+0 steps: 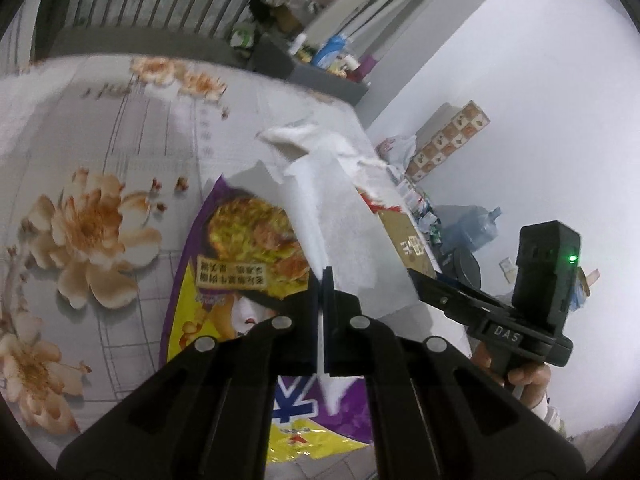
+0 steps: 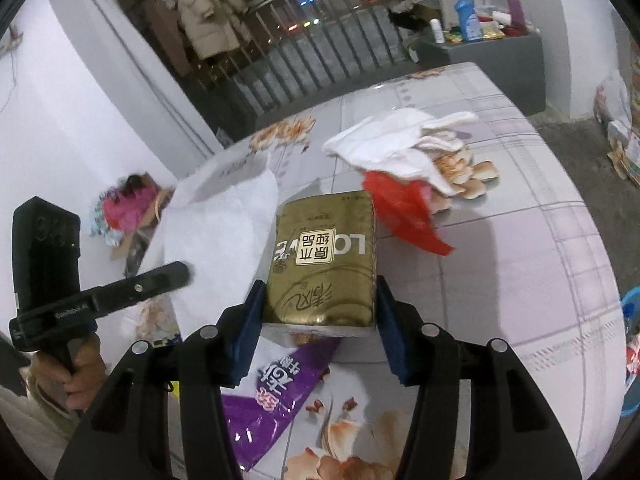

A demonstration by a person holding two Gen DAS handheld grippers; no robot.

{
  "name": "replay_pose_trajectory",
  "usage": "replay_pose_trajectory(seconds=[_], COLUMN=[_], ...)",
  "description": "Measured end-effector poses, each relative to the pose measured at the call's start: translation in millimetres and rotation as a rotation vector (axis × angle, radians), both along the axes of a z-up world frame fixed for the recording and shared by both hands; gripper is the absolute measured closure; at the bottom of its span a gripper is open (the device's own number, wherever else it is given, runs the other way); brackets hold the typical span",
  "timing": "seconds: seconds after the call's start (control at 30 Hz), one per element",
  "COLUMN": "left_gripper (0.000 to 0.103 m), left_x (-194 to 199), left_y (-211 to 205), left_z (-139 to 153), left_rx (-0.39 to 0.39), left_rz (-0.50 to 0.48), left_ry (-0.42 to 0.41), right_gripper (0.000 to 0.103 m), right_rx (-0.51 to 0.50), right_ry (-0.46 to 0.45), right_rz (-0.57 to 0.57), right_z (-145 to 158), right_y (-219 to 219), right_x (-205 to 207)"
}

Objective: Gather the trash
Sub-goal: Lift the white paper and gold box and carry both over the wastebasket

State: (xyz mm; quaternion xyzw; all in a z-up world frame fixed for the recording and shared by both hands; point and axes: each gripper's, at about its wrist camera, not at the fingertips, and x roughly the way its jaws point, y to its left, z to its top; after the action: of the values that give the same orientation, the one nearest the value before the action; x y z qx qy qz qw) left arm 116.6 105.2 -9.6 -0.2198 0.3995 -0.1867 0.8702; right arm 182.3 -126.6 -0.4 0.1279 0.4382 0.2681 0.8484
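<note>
The left gripper (image 1: 323,280) is clamped tight on a thin white sheet of tissue paper (image 1: 340,216), its jaws pinched together with the paper's edge caught between them, and the sheet fans up and away from the fingertips above the worktop (image 1: 120,128), which wears a pale cloth printed with peach flowers. Under that sheet lies a flat purple and yellow snack bag (image 1: 240,248) with a food photo on it, spread on the cloth near the left gripper.

Over on the right, the right gripper (image 2: 318,300) has its blue pads (image 2: 250,320) set on either side of a gold foil tissue pack (image 2: 324,264) with white lettering; the pads press its two sides and the pack sits squarely between them. Just beyond the pack, a crumpled red plastic wrapper (image 2: 400,212) lies against a heap of crumpled white tissues (image 2: 400,140), farther out on the cloth. Each camera catches the other gripper off to the side, a hand (image 2: 76,368) around its handle.
</note>
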Motion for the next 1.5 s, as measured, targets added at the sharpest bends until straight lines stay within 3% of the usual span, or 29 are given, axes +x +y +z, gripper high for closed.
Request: replay_pose_trajectory(seconds=[0.23, 0.37, 0.53, 0.77, 0.87, 1.1, 1.33, 1.5], left_gripper=[0.103, 0.103, 0.103, 0.103, 0.103, 0.103, 0.103, 0.103], left_x=[-10.5, -9.3, 3.3, 21.6, 42.6, 81.9, 111.6, 136.5], left_y=[-24.9, -50.5, -100.7, -204.5, -254.5, -385.9, -501.3, -558.2], left_z=[32.5, 48.6, 60.9, 76.6, 66.4, 26.2, -38.0, -86.8], left_rx=[0.020, 0.034, 0.065, 0.104, 0.127, 0.283, 0.394, 0.463], left_rz=[-0.073, -0.141, -0.262, -0.492, -0.555, -0.703, -0.806, -0.832], left_ry=[-0.061, -0.095, -0.101, -0.125, -0.068, 0.005, 0.072, 0.111], right_gripper=[0.051, 0.051, 0.051, 0.051, 0.051, 0.051, 0.051, 0.051], right_rx=[0.058, 0.078, 0.105, 0.211, 0.246, 0.311, 0.332, 0.336], right_ry=[-0.015, -0.023, -0.041, -0.021, 0.004, 0.039, 0.118, 0.191], right_rz=[-0.097, -0.208, -0.394, -0.723, -0.852, -1.047, -1.166, -1.211], right_z=[7.6, 10.0, 12.6, -0.3, -15.1, -51.8, -93.7, -126.9], right_y=[-42.1, -79.2, -143.4, -252.3, -291.6, -356.4, -402.4, -428.5], right_x=[-23.1, -40.2, -65.8, -107.5, -125.5, -159.6, -150.2, -134.5])
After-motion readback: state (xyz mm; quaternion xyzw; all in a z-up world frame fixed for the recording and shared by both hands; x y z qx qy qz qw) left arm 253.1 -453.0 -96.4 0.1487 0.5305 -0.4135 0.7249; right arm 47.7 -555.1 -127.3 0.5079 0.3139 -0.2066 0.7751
